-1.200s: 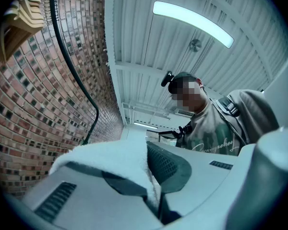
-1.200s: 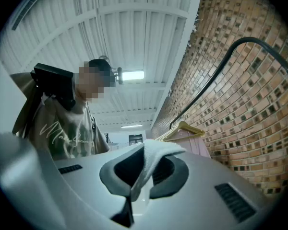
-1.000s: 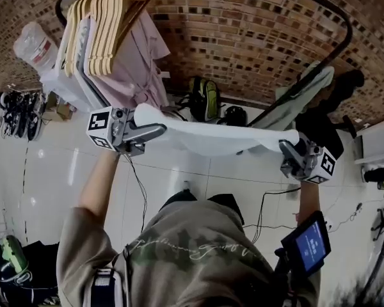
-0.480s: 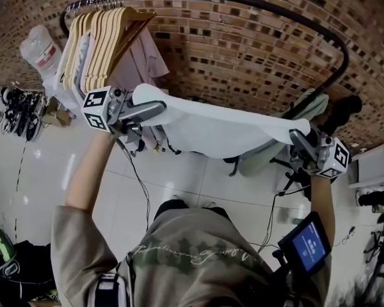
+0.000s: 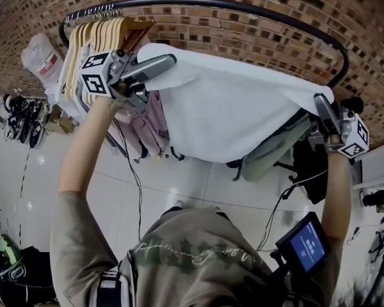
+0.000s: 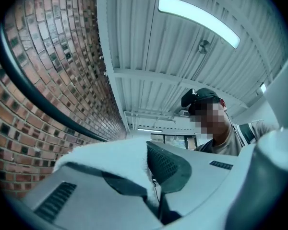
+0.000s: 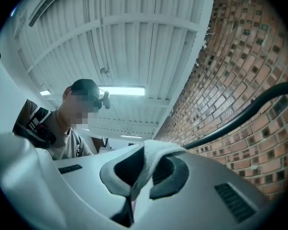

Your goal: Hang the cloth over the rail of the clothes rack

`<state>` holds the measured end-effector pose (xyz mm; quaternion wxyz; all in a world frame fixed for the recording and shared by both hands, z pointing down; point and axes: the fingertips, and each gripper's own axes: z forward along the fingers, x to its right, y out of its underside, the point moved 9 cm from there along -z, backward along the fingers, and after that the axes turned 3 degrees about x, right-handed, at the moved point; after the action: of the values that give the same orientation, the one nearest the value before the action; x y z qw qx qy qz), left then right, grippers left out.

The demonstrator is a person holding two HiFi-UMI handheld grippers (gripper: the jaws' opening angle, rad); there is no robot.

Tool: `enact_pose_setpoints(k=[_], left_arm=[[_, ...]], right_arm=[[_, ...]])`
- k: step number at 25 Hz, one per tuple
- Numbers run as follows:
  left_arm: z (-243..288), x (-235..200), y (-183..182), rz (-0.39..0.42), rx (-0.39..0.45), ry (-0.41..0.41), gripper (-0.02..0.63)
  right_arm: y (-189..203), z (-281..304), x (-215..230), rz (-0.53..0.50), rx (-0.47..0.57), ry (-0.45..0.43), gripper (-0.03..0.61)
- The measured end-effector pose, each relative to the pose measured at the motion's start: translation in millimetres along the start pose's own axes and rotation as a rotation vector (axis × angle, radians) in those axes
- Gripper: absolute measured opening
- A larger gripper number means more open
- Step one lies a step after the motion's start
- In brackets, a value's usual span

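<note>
A white cloth (image 5: pixel 230 107) hangs stretched between my two grippers, lifted high in front of the brick wall. My left gripper (image 5: pixel 166 61) is shut on its left corner (image 6: pixel 134 162), just right of the wooden hangers. My right gripper (image 5: pixel 320 102) is shut on the right corner (image 7: pixel 151 159). The black curved rail (image 5: pixel 243 8) of the clothes rack arches just above and behind the cloth's top edge; the same rail (image 6: pixel 33 97) (image 7: pixel 249 111) shows in both gripper views, beyond the jaws. The cloth's lower part drapes down freely.
Several wooden hangers (image 5: pixel 105 37) and pink garments (image 5: pixel 147 123) crowd the rail's left end. A grey-green garment (image 5: pixel 275 149) hangs at the right under the cloth. Shoes (image 5: pixel 19 117) lie on the tiled floor at left. A small screen (image 5: pixel 306 245) sits on my right forearm.
Both grippers have risen with the cloth, from waist height up to just under the rail. The cloth now spreads wider and hangs lower in front of the rack.
</note>
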<state>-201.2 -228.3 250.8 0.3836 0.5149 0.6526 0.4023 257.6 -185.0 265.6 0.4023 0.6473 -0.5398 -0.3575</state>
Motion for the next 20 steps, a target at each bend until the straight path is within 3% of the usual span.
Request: enact_pose_setpoints(k=[6, 14, 20], left_arm=[[20.0, -36.2, -43.9, 0.001, 0.004, -0.003, 0.017], [33.3, -66.3, -90.7, 0.047, -0.030, 0.000, 0.017], [55.9, -89.9, -134.1, 0.091, -0.046, 0.004, 0.017]], right_arm=[[-59.9, 29.5, 26.3, -0.143, -0.057, -0.012, 0.017], [-95.8, 47.8, 61.9, -0.197, -0.077, -0.008, 0.017], [-128.2, 59.9, 89.2, -0.239, -0.029, -0.017, 0.017]])
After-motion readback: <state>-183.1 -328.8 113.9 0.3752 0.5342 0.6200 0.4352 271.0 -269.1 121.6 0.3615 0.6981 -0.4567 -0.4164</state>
